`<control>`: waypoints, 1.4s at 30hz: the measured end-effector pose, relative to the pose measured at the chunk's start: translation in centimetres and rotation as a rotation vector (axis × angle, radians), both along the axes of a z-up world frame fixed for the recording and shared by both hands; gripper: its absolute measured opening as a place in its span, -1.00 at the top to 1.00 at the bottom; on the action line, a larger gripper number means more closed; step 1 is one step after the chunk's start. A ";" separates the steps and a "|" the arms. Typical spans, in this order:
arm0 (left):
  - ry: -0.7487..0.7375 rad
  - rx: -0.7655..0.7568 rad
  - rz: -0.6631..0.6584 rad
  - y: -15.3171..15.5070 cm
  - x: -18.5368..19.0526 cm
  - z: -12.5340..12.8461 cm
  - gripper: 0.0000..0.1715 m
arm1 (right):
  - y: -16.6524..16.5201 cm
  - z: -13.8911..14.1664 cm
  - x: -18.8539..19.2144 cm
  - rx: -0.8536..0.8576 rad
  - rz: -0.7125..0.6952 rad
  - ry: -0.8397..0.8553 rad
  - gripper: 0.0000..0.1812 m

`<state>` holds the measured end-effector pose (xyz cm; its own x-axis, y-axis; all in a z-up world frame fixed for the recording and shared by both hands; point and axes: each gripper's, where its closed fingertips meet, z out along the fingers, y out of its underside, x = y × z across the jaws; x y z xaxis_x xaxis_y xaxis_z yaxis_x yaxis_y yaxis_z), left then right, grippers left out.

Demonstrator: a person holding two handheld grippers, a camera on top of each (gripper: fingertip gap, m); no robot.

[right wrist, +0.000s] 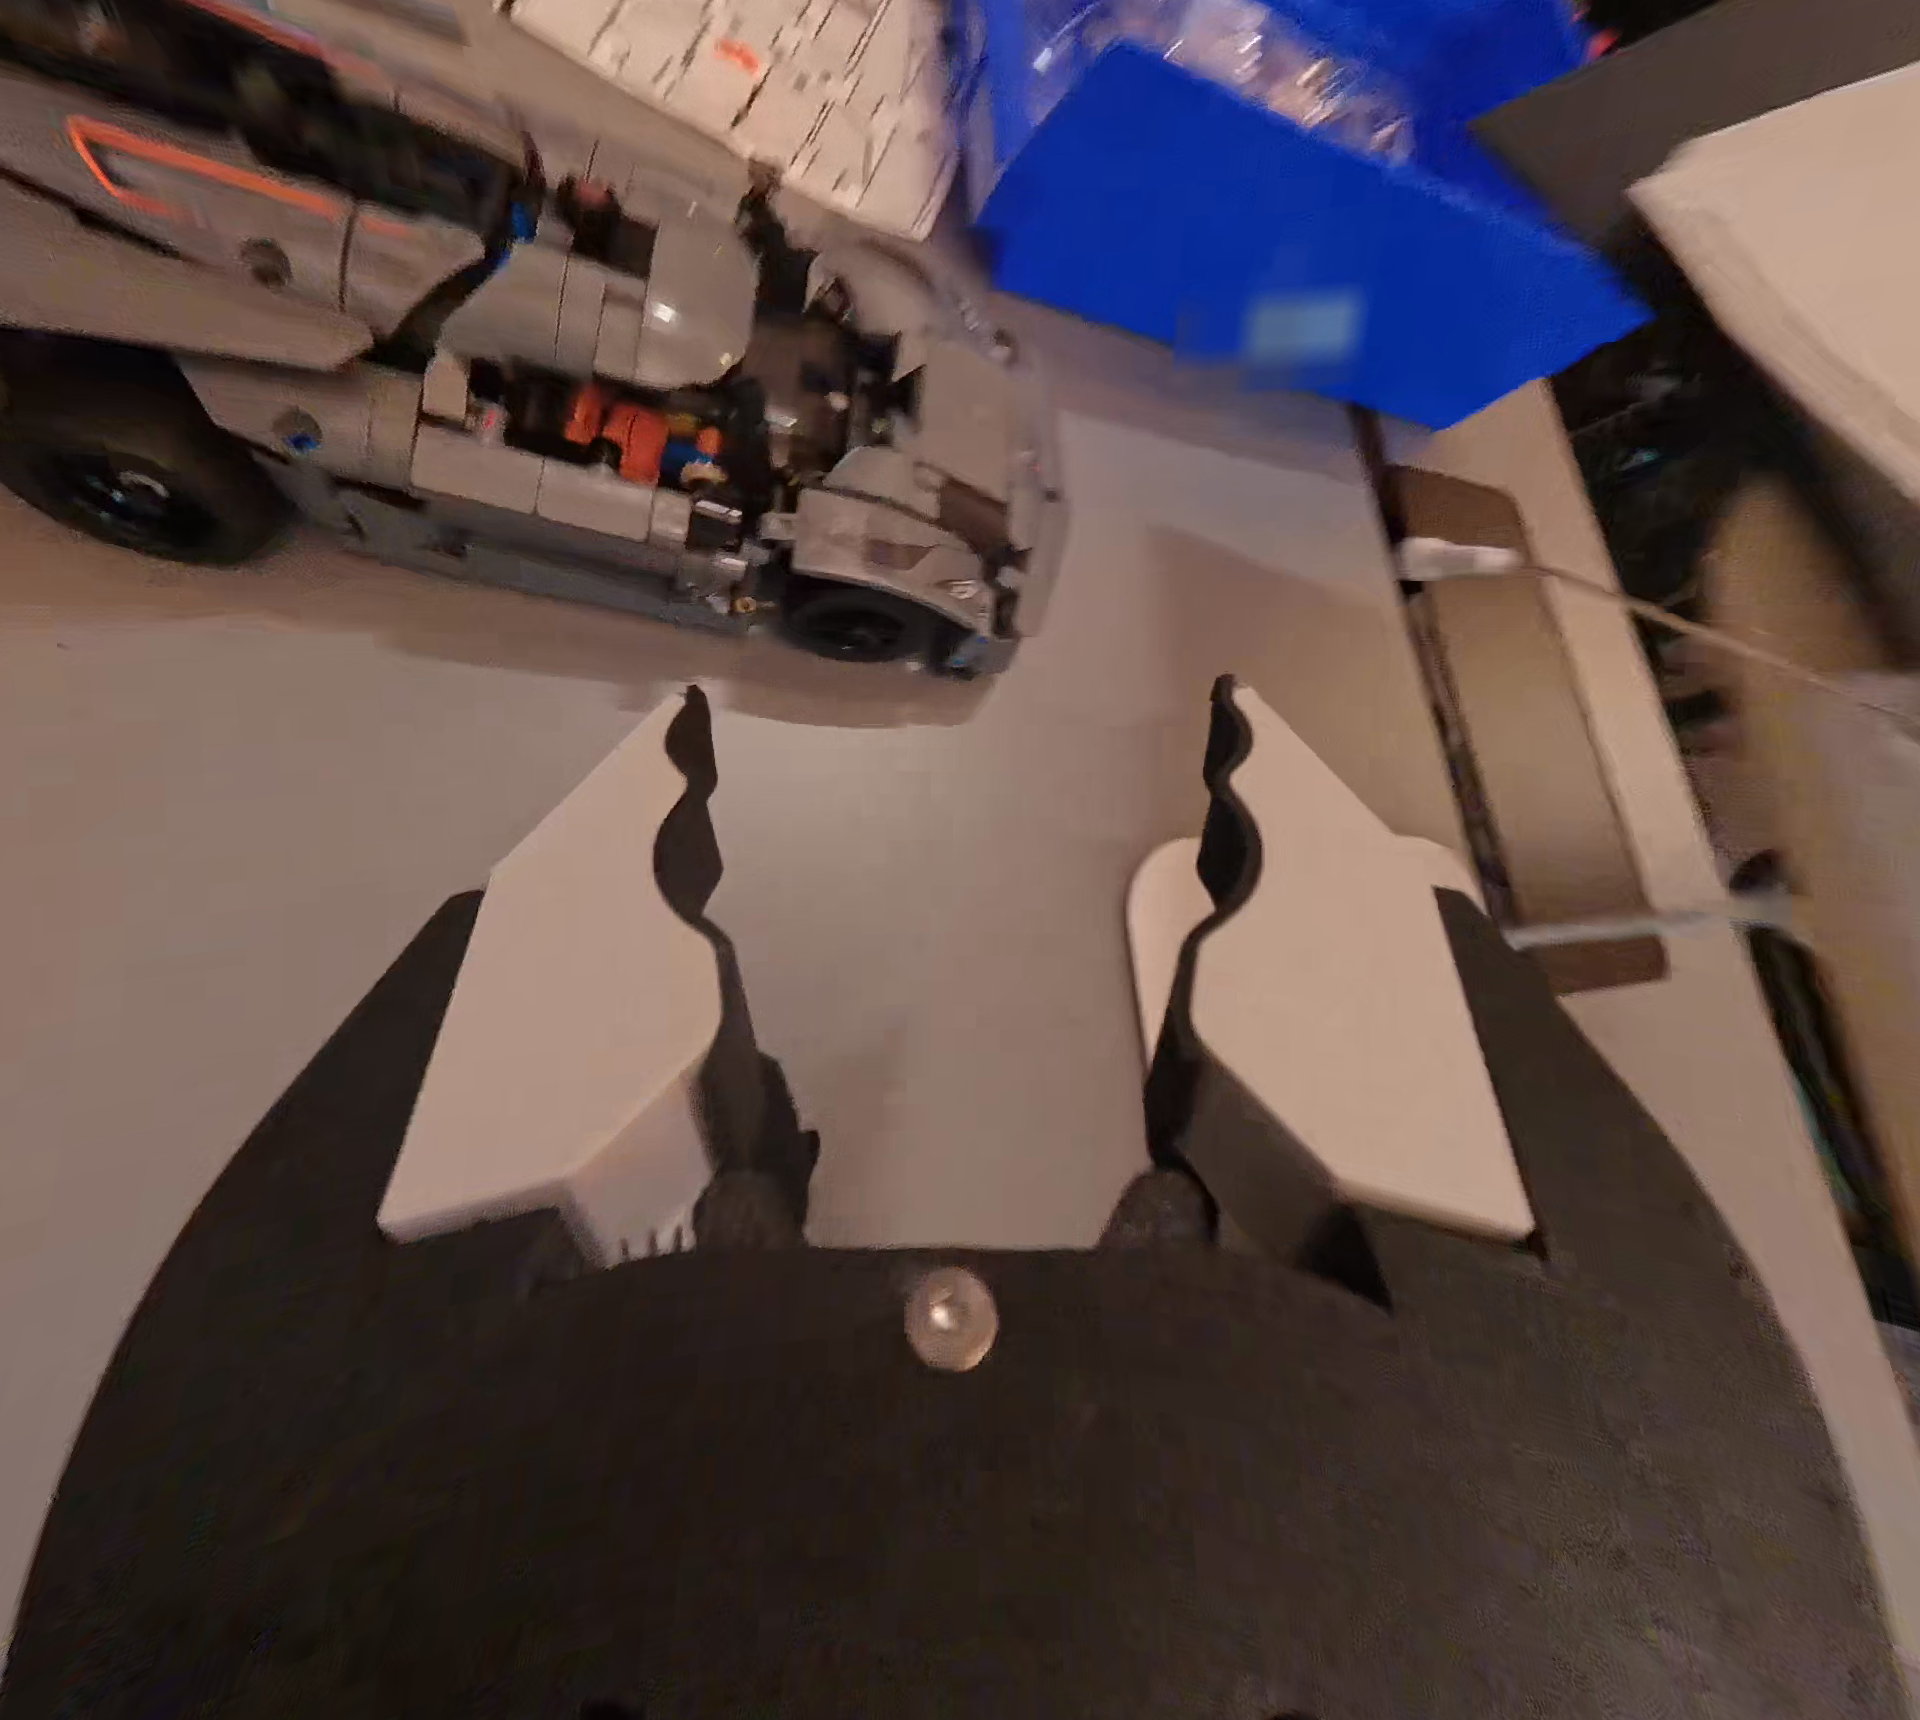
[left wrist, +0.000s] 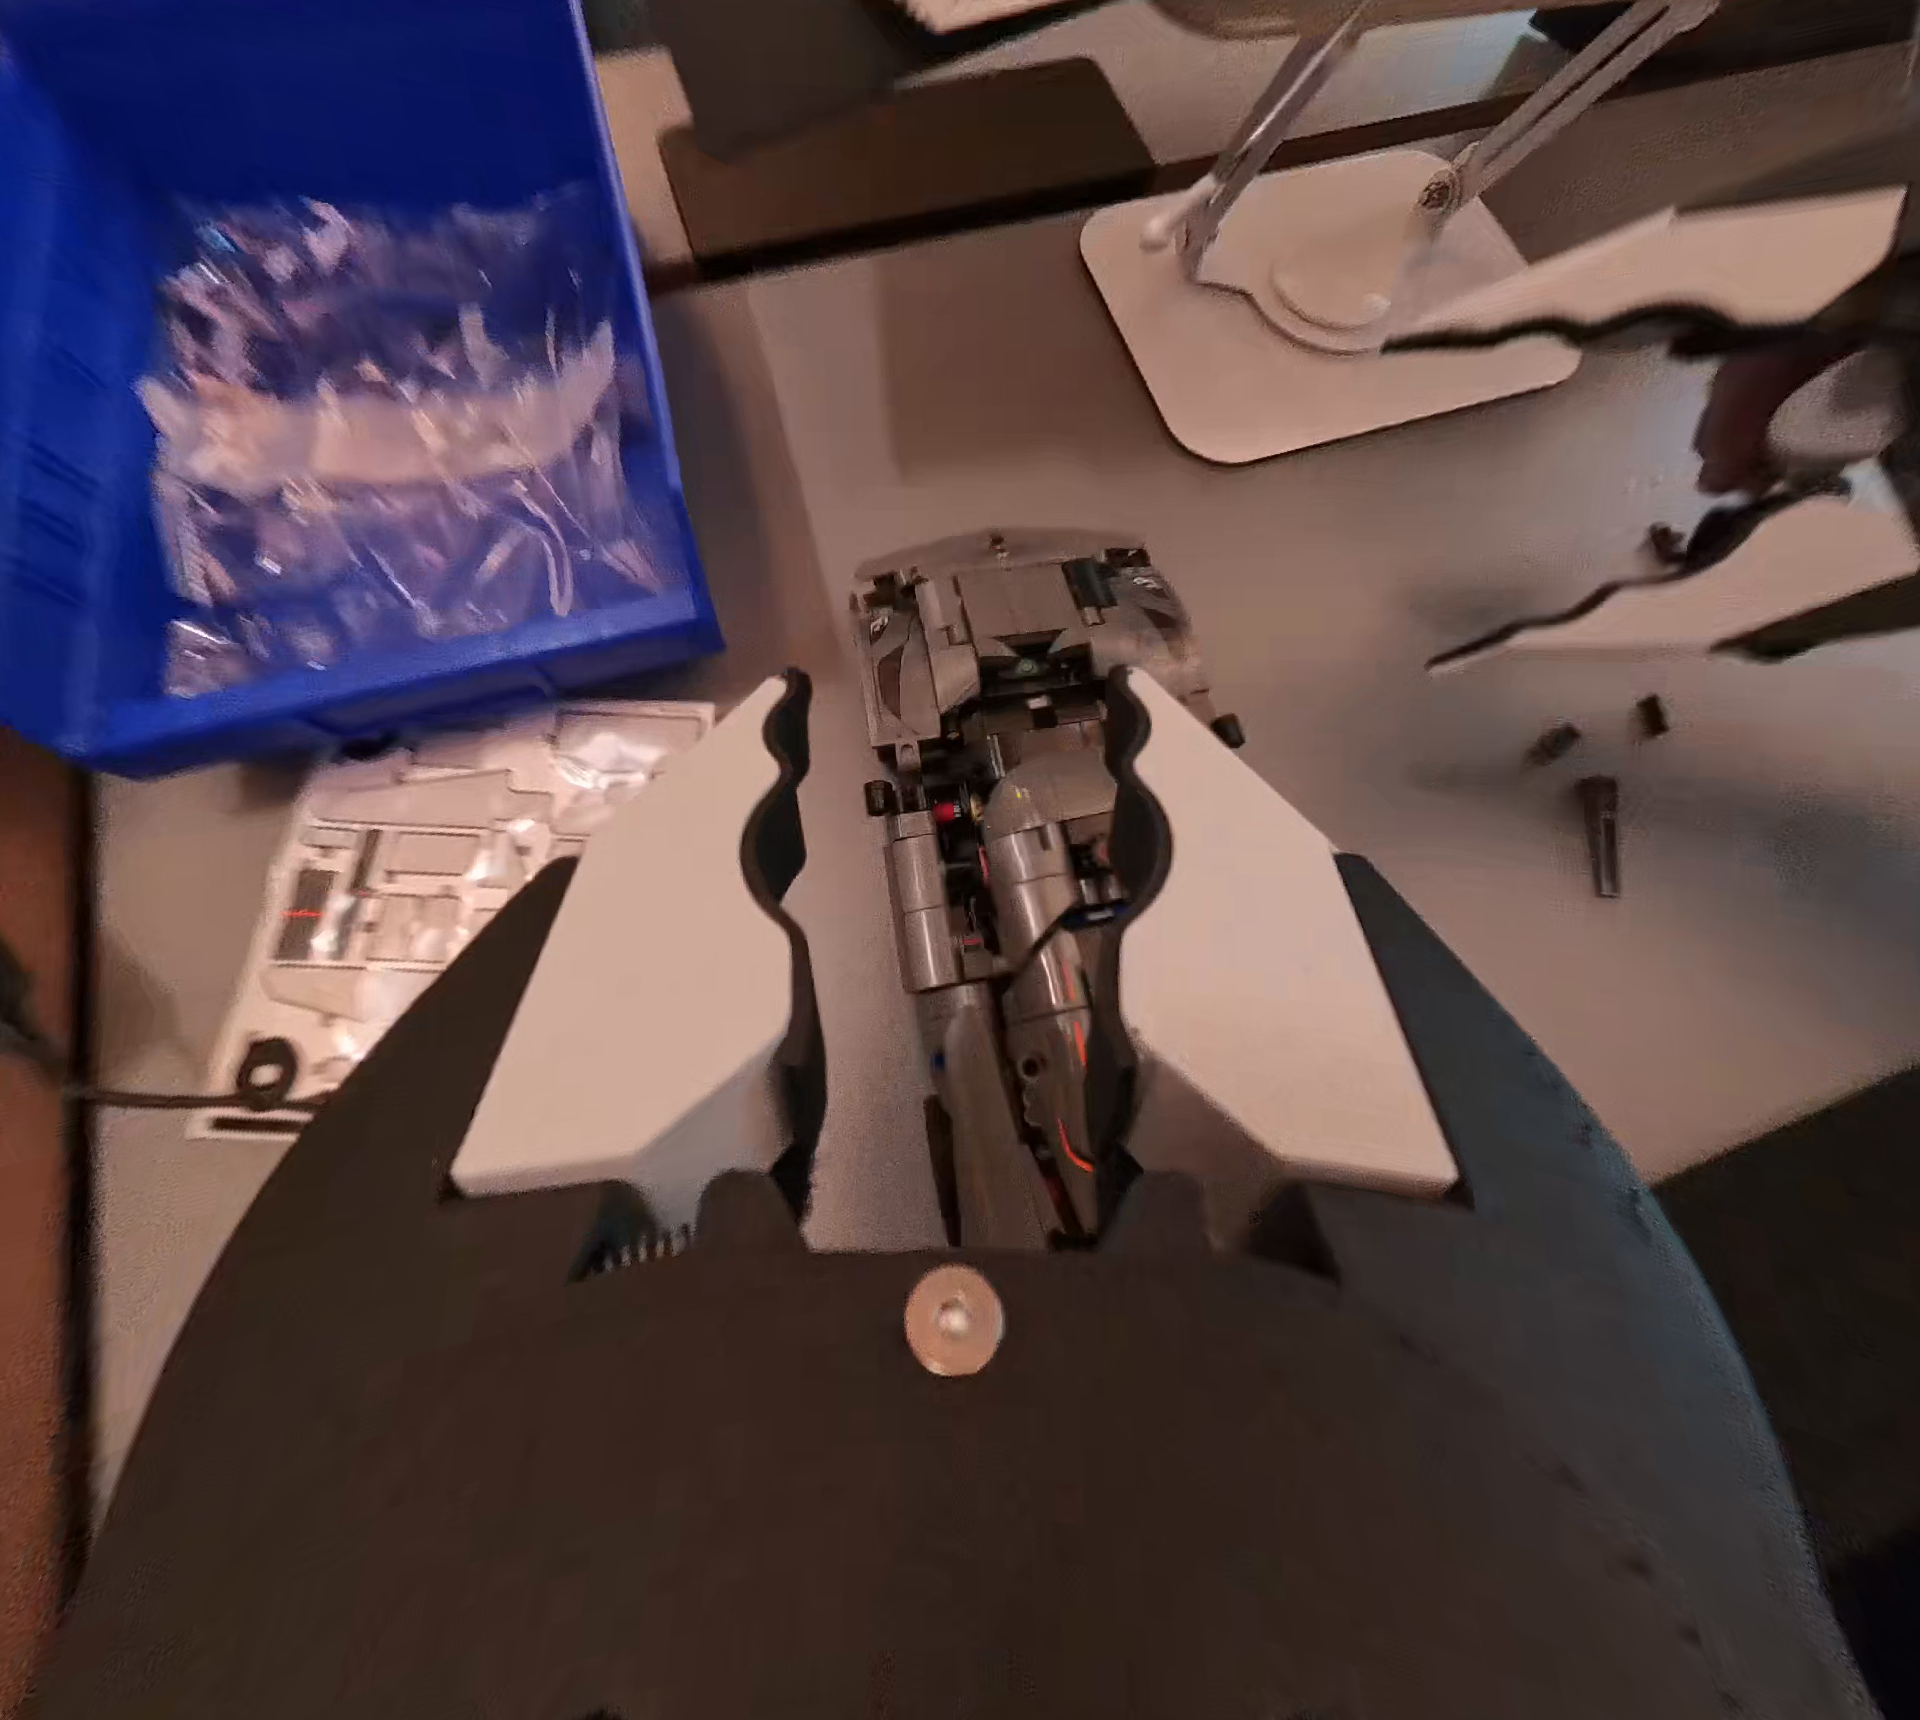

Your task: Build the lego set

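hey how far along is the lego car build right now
Done: most of the grey lego car stands assembled, wheels on, but its middle is open, showing inner parts. In hand: nothing; the left gripper is open astride the car, and the right gripper hangs open over bare table. Left: loose dark pieces on the table and bagged parts in the blue bin.

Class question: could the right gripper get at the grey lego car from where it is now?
Probably yes. The right gripper is open and empty, and only bare table lies between its fingertips and the lego car just ahead to its left. Nothing blocks that path.
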<state>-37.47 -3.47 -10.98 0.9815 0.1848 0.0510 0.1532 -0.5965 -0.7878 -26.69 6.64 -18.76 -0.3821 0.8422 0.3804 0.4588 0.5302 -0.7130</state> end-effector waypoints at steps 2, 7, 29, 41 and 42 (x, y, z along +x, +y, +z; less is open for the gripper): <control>-0.140 -0.066 -0.018 0.5 -1.1 -3.0 0.48 | -1.3 -2.4 -1.3 0.016 0.015 -0.055 -0.12; -0.318 -0.210 -0.109 2.3 -1.2 -9.3 0.51 | -2.2 -6.6 -3.4 0.089 0.046 -0.128 -0.13; -0.580 -0.182 -0.303 8.4 -0.3 -11.4 0.56 | -3.8 -5.8 -2.4 0.110 -0.006 -0.129 0.01; -0.515 -0.330 -0.508 13.3 5.1 -12.3 0.57 | -5.3 -5.9 0.6 0.175 -0.080 -0.109 0.14; -0.512 -0.344 -0.531 13.6 5.7 -12.4 0.58 | -5.5 -6.1 0.7 0.198 -0.084 -0.110 0.15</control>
<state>-31.74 10.16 -23.40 0.8129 -0.2114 0.5427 0.0740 -0.8868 -0.4563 -25.97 1.18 -24.82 -0.3622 0.7860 0.5010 0.5759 0.6114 -0.5427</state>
